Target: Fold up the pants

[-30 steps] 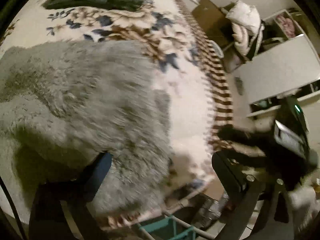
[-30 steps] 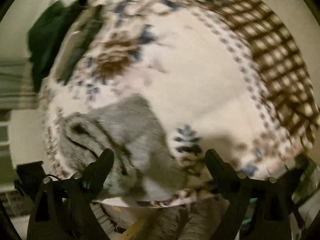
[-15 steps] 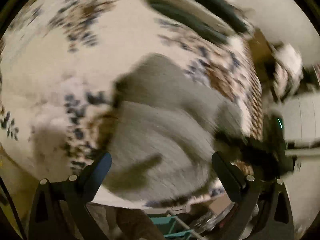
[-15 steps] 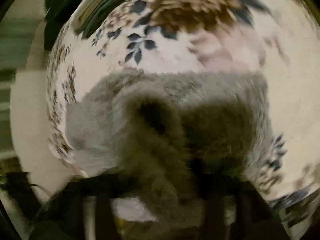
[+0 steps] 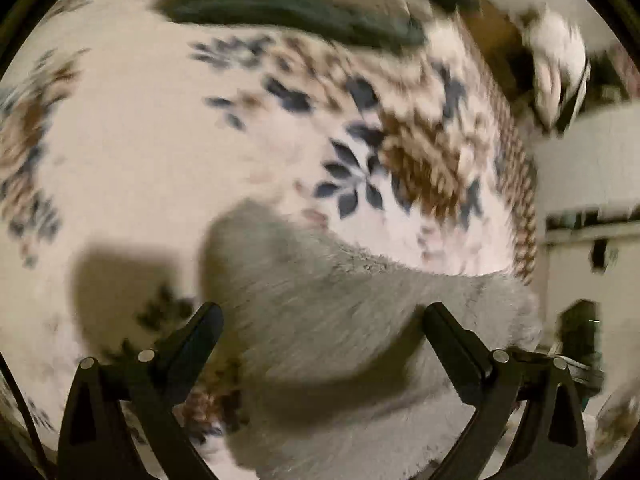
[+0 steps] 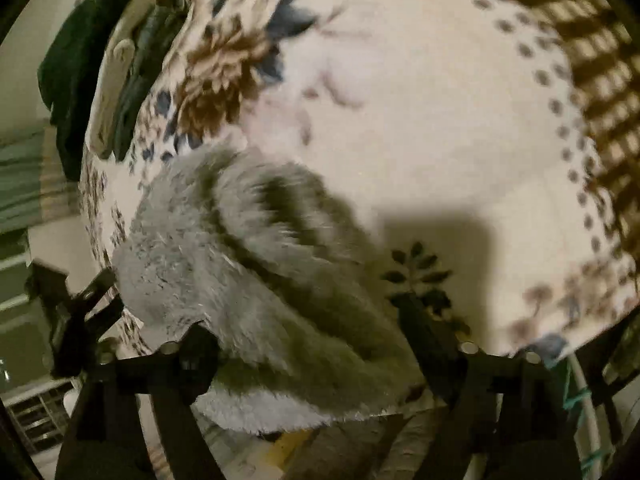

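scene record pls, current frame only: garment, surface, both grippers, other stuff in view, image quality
garment: grey fleece pants, bunched near the blanket's front edge
surface: floral blanket with brown checked border
left gripper: open, fingers astride the fleece, nothing clamped
right gripper: open, over the pants
other: stack of folded clothes at the far end of the blanket
image quality: motion blur in both views; fold state unclear

A soft grey fleece pair of pants (image 5: 340, 320) is seen on a cream blanket (image 6: 420, 120) printed with brown flowers and dark blue leaves, bordered by a brown checked band. Folded dark green and beige clothes (image 5: 304, 12) are stacked at its far edge. Both black plastic grippers (image 5: 320, 320) are seen.
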Demonstrator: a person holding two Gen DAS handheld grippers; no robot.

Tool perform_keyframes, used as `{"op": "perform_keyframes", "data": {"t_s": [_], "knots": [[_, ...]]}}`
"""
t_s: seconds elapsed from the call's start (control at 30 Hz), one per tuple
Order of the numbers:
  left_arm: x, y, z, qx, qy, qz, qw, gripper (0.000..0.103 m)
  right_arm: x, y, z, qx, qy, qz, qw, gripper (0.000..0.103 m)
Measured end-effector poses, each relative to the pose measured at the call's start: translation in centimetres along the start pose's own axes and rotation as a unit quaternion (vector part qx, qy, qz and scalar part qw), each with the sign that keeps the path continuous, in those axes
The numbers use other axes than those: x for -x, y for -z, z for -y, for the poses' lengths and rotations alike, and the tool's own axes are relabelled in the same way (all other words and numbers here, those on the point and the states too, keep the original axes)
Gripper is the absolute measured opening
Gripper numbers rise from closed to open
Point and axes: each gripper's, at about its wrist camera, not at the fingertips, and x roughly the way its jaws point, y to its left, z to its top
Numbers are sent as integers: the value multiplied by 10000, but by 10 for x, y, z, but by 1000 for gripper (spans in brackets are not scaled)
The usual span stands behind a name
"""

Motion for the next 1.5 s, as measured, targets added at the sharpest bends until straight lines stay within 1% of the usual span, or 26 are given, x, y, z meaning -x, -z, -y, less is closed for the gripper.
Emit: {"op": "perform_keyframes", "data": {"t_s": [0.07, 0.13, 0.2, 0.27, 0.3, 0.33, 0.37, 0.4, 0.57, 0.67, 0.73, 0.77, 0.8, 0.83, 0.87, 0.93, 1.03, 1.13, 1.17, 1.2, 1.3, 1.33, 1.4, 1.43, 1.47, 1.5], "knots": [[-16, -8, 6, -186, -43, -212, 9996, 102, 15, 20, 11, -308, -69, 324, 9990, 85], [-19, -12, 11, -387, 64, -130, 9991, 97, 25, 48, 18, -693, -326, 563, 9955, 85], [-18, -13, 14, -483, 103, -44, 9988, 79, 11, 75, 24, -1013, -674, 385, 9918, 85], [-17, -13, 14, -519, 178, 23, 9985, 54, -25, 90, 22, -1308, -1102, -102, 9852, 85], [-17, -13, 14, -511, 209, 42, 9985, 50, -42, 94, 24, -1500, -1245, -213, 9806, 84], [-18, -14, 12, -480, 214, 58, 9986, 45, -59, 96, 25, -1641, -1420, -281, 9758, 79], [-18, -15, 11, -448, 204, 78, 9988, 41, -71, 96, 24, -1681, -1481, -286, 9742, 36], [-17, -17, 10, -456, 145, 132, 9988, 39, -77, 97, 22, -1695, -1393, -235, 9753, 10], [-21, -40, -3, -213, -100, 322, 9992, 17, -45, 126, 15, -1246, -419, 205, 9911, 11], [-25, -60, -16, 152, 128, 309, 9993, 17, -52, 138, 31, -1288, -115, -324, 9911, 13], [-15, -62, -12, 132, 336, 337, 9988, 18, -59, 134, 35, -1210, -270, -688, 9899, 23], [-4, -61, -5, -23, 463, 389, 9982, 23, -54, 131, 33, -1088, -366, -752, 9905, 37], [5, -58, 1, -168, 453, 436, 9979, 28, -46, 127, 29, -951, -411, -704, 9921, 59], [14, -54, 7, -302, 456, 481, 9973, 43, -33, 124, 26, -822, -486, -531, 9940, 70], [23, -50, 12, -407, 515, 518, 9965, 66, -15, 118, 26, -716, -575, -301, 9953, 80], [36, -39, 16, -500, 534, 516, 9960, 80, 14, 109, 24, -570, -683, 67, 9960, 80], [38, -23, 14, -450, 443, 360, 9974, 80, 36, 81, 23, -418, -671, 578, 9952, 85], [27, -8, 4, -201, 425, 279, 9985, 80, 18, 52, 19, -350, -893, 463, 9943, 85], [25, -3, -1, -41, 431, 308, 9986, 80, 8, 47, 18, -337, -1003, 315, 9939, 59], [27, 4, -4, 52, 488, 352, 9982, 80, 2, 44, 15, -277, -979, 303, 9943, 15], [40, 31, -18, 290, 259, 700, 9968, 80, -3, 35, 31, -432, -230, 139, 9987, 18], [43, 42, -21, 348, 116, 782, 9963, 80, -4, 34, 39, -580, -60, -80, 9983, 21], [43, 64, -22, 269, -169, 773, 9965, 80, 7, 33, 33, -466, 352, -336, 9977, 46], [40, 75, -21, 210, -137, 667, 9975, 80, 17, 32, 19, -258, 520, -357, 9977, 56], [35, 84, -20, 210, -45, 571, 9981, 80, 27, 30, -2, 60, 764, -354, 9964, 76], [30, 95, -20, 244, 115, 480, 9985, 80, 36, 28, -26, 416, 960, -295, 9941, 80]]}}
